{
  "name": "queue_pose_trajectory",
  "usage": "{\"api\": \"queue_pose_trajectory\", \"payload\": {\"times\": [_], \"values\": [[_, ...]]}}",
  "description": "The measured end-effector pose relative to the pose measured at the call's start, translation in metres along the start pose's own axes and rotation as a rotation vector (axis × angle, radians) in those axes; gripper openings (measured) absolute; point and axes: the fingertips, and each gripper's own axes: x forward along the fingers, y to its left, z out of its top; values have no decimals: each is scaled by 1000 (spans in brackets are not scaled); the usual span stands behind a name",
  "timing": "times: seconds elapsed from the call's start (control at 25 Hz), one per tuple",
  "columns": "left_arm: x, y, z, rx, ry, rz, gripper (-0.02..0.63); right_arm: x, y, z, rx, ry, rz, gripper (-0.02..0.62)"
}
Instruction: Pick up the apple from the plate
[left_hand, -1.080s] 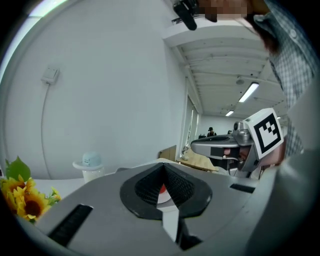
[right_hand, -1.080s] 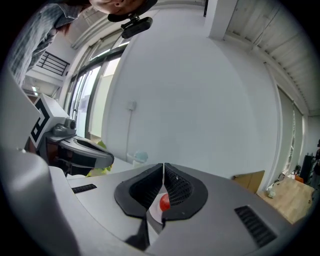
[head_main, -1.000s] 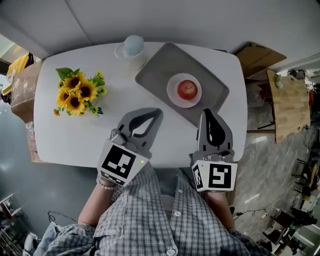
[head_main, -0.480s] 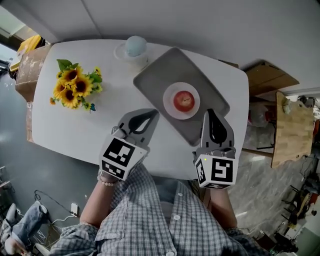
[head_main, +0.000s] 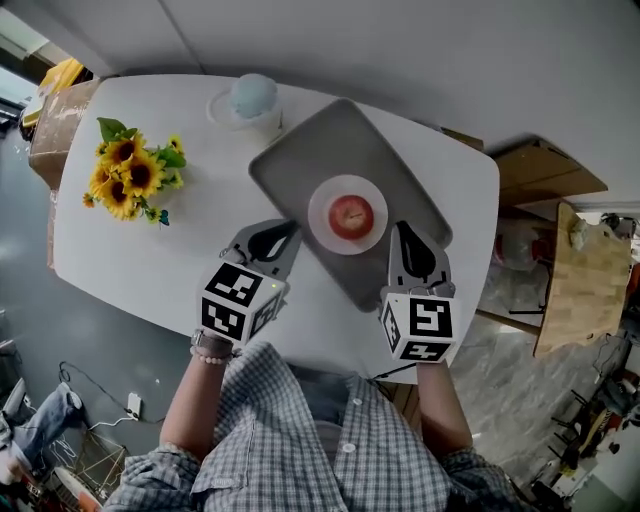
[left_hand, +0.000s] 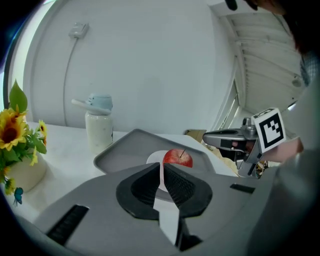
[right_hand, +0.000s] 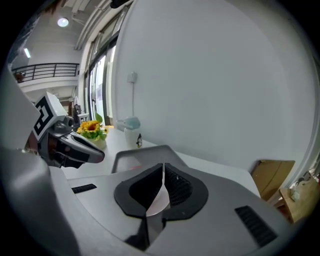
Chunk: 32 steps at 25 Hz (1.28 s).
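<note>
A red apple (head_main: 351, 214) sits on a small white plate (head_main: 322, 227), and the plate lies in a grey tray (head_main: 300, 165) on the white table. My left gripper (head_main: 288, 227) is shut and empty, its tip at the tray's near left edge, just left of the plate. On the other side, my right gripper (head_main: 403, 228) is also shut and empty, its tip over the tray's near right part. In the left gripper view the apple (left_hand: 178, 157) shows just beyond the closed jaws of the left gripper (left_hand: 161, 165). In the right gripper view the right gripper (right_hand: 163, 165) hides the apple.
A sunflower bunch (head_main: 128, 178) stands at the table's left. A pale bottle with a blue lid (head_main: 252, 98) stands behind the tray. Off the table's right end lie a cardboard box (head_main: 545, 175) and a wooden board (head_main: 578, 275). The table's near edge (head_main: 330, 350) runs just under the grippers.
Both grippers have moved forward to the tray and now flank the plate. The head view has shifted, so the table sits lower and more to the left.
</note>
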Motion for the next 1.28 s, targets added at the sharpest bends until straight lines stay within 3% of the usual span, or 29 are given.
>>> {"api": "queue_pose_trajectory", "payload": {"times": [0.52,0.68,0.84,1.0,1.28], "values": [[45,10,-28,-107,113,37,12,38,-17,-53,103,152,66,28],[53,11,-33,-115,135,38,73,47,-16,-64,109,190,87,28],[59,13,-37,-143,153,48,90,54,-15,-76,119,244,98,32],[65,15,-42,-173,183,61,98,58,-11,-86,174,282,132,78],[74,17,-47,-212,238,76,104,63,-6,-95,232,323,171,81]]}}
